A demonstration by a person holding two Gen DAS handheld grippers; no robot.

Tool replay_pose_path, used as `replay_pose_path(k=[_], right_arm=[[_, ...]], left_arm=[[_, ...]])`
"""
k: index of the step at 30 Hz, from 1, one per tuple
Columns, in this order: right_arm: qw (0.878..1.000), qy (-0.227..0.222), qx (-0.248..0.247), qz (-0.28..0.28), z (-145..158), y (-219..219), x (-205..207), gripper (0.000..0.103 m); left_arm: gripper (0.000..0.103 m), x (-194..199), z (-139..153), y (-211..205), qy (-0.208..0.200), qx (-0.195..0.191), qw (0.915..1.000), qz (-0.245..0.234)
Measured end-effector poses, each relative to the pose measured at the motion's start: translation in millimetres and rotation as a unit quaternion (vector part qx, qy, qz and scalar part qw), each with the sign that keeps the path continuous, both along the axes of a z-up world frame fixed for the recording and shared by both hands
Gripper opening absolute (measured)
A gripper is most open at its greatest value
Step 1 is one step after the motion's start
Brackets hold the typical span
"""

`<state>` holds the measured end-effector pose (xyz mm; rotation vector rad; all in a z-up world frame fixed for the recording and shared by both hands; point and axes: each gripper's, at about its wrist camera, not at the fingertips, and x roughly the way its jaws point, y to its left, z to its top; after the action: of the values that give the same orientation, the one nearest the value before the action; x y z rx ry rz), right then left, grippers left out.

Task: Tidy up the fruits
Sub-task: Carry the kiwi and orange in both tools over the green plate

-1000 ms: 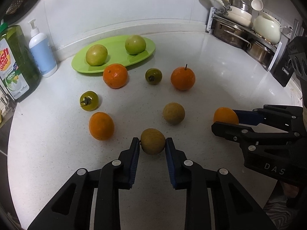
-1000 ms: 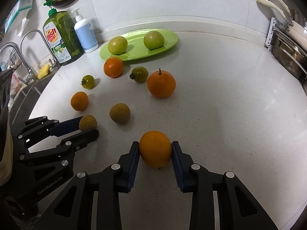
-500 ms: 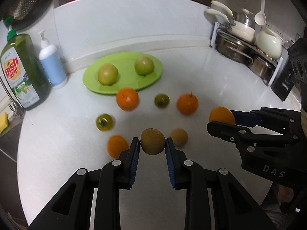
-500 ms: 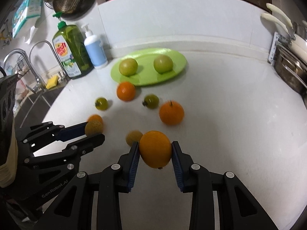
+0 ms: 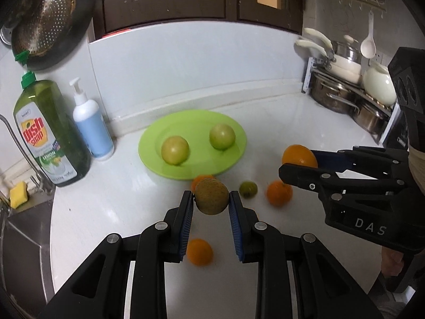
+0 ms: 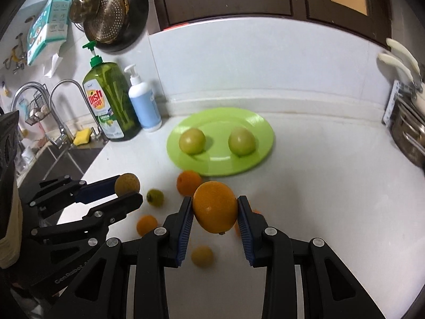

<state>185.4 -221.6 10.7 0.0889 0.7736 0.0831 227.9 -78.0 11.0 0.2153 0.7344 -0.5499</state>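
Lifting complete: left tongs grasping brown fruit, right tongs grasping orange, both now clear of bench; green plate at twelve o'clock.

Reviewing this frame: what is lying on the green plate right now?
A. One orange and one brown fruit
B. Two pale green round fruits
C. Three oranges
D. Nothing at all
B. Two pale green fruits sit side by side on the green plate; the brown fruit is in the left gripper and the orange in the right gripper.
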Motion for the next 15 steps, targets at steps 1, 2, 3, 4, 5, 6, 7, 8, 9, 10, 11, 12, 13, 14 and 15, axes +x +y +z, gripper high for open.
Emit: replay_pose_path(k=[1,2,3,4,5,6,7,8,9,10,11,12,13,14,15], right_arm=[[1.000,0.000,0.001,0.001,1,0,4,0.034],[1.000,0.000,0.005,0.002,3,1,9,0.034],[1.000,0.001,0.008,0.003,5,1,15,0.034],[1.000,0.001,0.009,0.003,6,1,18,0.034],[1.000,0.000,0.010,0.004,8,0,23,0.034],[1.000,-0.001,0.009,0.004,10,0,28,0.034],[1.000,-0.002,0.008,0.003,12,0,35,0.034],[1.000,-0.002,0.007,0.004,13,-1,40,0.034],[1.000,-0.002,0.006,0.004,14,-1,45,0.034],[1.000,-0.002,0.005,0.004,16,-1,52,0.034],[1.000,-0.001,0.004,0.005,17,-2,57,0.034],[1.000,-0.001,0.004,0.004,17,-3,61,0.034],[1.000,0.000,0.004,0.004,18,-4,66,0.034],[1.000,0.000,0.003,0.005,19,-5,71,0.034],[1.000,0.001,0.003,0.004,20,-6,76,0.034]], left_arm=[[0.028,4,1,1,0.000,-0.003,1.0000,0.002],[0.027,10,3,1,-0.001,-0.004,1.0000,0.005],[0.028,14,4,1,-0.003,-0.004,1.0000,0.008],[0.027,18,6,1,-0.005,-0.003,0.9999,0.010],[0.027,24,7,1,-0.009,-0.001,0.9999,0.013],[0.027,28,8,2,-0.011,-0.001,0.9998,0.015],[0.028,34,10,2,-0.013,-0.002,0.9998,0.017],[0.027,39,11,2,-0.014,-0.002,0.9997,0.019],[0.027,43,12,2,-0.015,-0.001,0.9997,0.020],[0.028,47,13,2,-0.016,-0.002,0.9997,0.021],[0.027,52,14,2,-0.015,-0.002,0.9996,0.022],[0.027,59,14,2,-0.014,-0.003,0.9997,0.022],[0.028,64,15,1,-0.013,-0.003,0.9997,0.023],[0.028,70,16,0,-0.011,-0.004,0.9997,0.024],[0.027,75,16,0,-0.010,-0.005,0.9996,0.024]])
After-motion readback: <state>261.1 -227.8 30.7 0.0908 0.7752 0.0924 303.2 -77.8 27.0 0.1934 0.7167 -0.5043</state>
